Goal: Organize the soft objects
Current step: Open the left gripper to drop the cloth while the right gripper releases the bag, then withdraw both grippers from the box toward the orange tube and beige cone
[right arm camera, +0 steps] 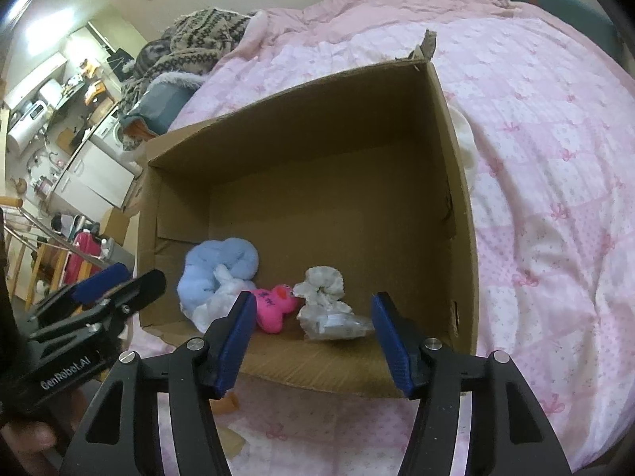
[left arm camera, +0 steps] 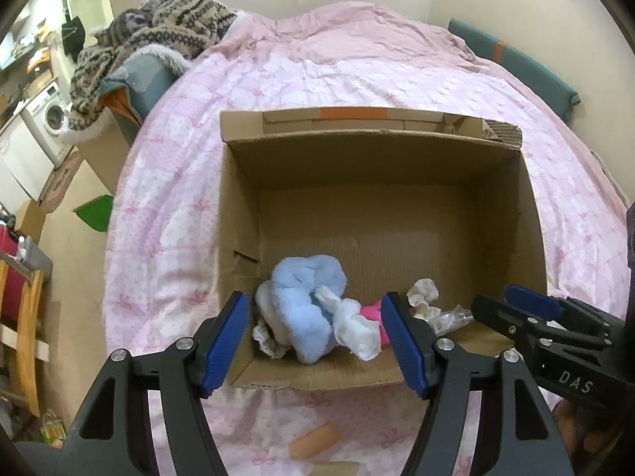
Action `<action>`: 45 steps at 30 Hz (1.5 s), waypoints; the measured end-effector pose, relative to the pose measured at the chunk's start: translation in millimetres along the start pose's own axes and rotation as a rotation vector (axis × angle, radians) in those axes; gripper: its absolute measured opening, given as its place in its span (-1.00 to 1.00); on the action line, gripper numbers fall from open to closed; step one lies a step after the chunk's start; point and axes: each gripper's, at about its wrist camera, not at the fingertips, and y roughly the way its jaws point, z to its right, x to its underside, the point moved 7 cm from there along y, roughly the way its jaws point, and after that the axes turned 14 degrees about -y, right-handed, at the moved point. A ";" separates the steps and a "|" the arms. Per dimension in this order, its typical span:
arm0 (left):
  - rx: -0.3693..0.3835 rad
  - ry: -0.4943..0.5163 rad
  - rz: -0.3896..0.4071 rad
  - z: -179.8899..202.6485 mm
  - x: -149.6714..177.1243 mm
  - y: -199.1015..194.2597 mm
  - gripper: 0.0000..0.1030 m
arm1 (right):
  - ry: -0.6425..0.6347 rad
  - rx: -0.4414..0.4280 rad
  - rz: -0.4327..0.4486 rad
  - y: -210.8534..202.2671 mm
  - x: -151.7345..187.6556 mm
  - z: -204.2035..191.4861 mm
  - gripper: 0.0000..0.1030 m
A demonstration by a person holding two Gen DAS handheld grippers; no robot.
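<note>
One open cardboard box [left arm camera: 397,206] sits on a bed under a pink quilt [left arm camera: 357,75]. Four soft things lie bunched along the box's near wall: a blue plush [left arm camera: 305,301] at the left, a white cloth [left arm camera: 357,329] touching it, a pink toy [right arm camera: 274,305] beside that, and a grey-white bundle [right arm camera: 323,289] to the right, resting on a clear bag [right arm camera: 337,323]. The left tongs [left arm camera: 315,343] hover over the near left corner, jaws spread wide and holding nothing. The right tongs [right arm camera: 313,341] hang over the near wall, likewise spread and bare. One knit blanket [left arm camera: 158,27] is heaped at the bed's far left.
</note>
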 end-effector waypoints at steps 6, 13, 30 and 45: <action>-0.001 0.002 -0.003 -12.0 13.2 -15.1 0.28 | -0.010 0.030 0.006 -10.3 7.8 0.3 0.23; -0.005 0.010 0.000 -35.5 30.7 -35.6 0.28 | -0.020 0.081 -0.007 -18.0 18.0 4.6 0.23; -0.013 -0.170 -0.023 -100.0 73.8 -44.6 0.28 | -0.040 0.099 -0.042 -23.1 47.5 -16.1 0.23; -0.010 -0.271 -0.079 -110.0 82.7 -32.1 0.28 | -0.215 0.044 -0.186 10.8 93.5 -81.9 0.23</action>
